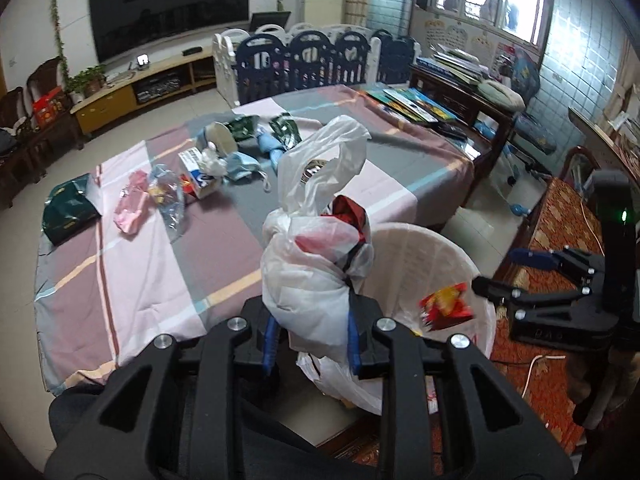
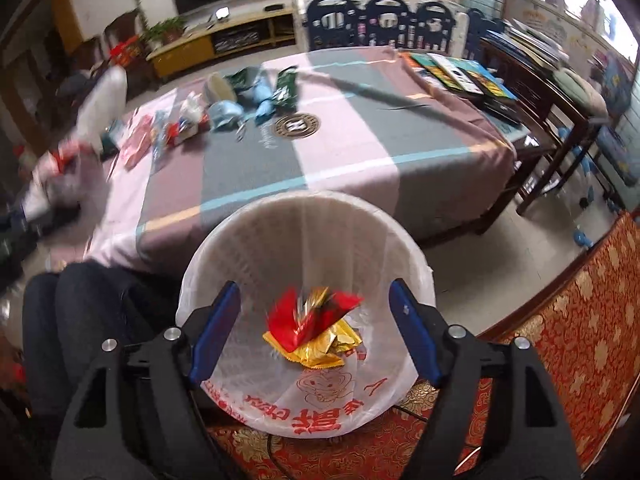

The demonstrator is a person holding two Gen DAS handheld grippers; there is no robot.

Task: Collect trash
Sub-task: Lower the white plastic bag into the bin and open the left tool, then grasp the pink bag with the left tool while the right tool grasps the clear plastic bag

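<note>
My left gripper (image 1: 310, 338) is shut on a white plastic bag (image 1: 312, 264) stuffed with red wrappers, held beside the rim of the white trash basket (image 1: 420, 248). My right gripper (image 2: 314, 330) is open over the trash basket (image 2: 248, 240); a red and gold snack wrapper (image 2: 316, 326) is in mid-air between its fingers, blurred, above the liner. The same wrapper (image 1: 446, 306) shows over the basket in the left wrist view, with the right gripper (image 1: 504, 272) open beside it. The bag shows blurred at the left of the right wrist view (image 2: 92, 120).
The table with a pink and grey checked cloth (image 1: 160, 240) holds several pieces of trash: a green packet (image 1: 68, 208), a pink wrapper (image 1: 132, 200), a small carton (image 1: 198, 172), blue masks (image 1: 244, 164). Books (image 1: 412, 104) lie at the far edge. A red patterned seat (image 2: 560, 360) is under the basket.
</note>
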